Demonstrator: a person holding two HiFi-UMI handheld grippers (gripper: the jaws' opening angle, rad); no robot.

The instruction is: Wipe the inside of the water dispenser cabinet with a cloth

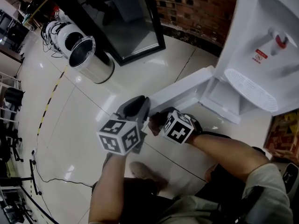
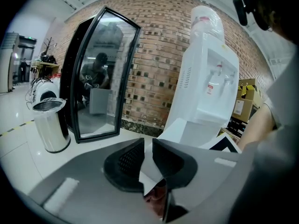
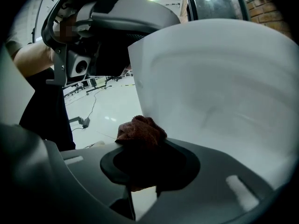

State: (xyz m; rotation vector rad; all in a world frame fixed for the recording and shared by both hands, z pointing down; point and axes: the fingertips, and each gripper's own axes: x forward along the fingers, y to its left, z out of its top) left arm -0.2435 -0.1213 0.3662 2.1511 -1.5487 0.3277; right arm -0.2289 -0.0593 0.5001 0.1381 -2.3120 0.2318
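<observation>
Bunching up between the pads of my right tongs (image 3: 148, 158) is the brown cloth (image 3: 141, 130); they are clenched on it. The cloth sits close against the flat white face of the open cabinet door (image 1: 180, 91), though I cannot tell whether it touches. My left tongs (image 2: 148, 146) are clamped on the thin edge of that same door. The door swings out from the bottom of the white water dispenser (image 1: 261, 41), whose low cabinet (image 1: 223, 97) stands open beside it. Higher up the dispenser has a red tap (image 1: 280, 40), a small red label (image 1: 261, 56) too small to read, and a ribbed drip tray (image 1: 250, 88). It all stands on a glossy white tiled floor (image 1: 93, 125) before a brick wall (image 1: 196, 3). A black-framed glass panel (image 1: 126, 22) leans on that wall, with a steel bin (image 1: 91, 59) near it. Cardboard boxes (image 2: 243, 101) are stacked past the dispenser.
</observation>
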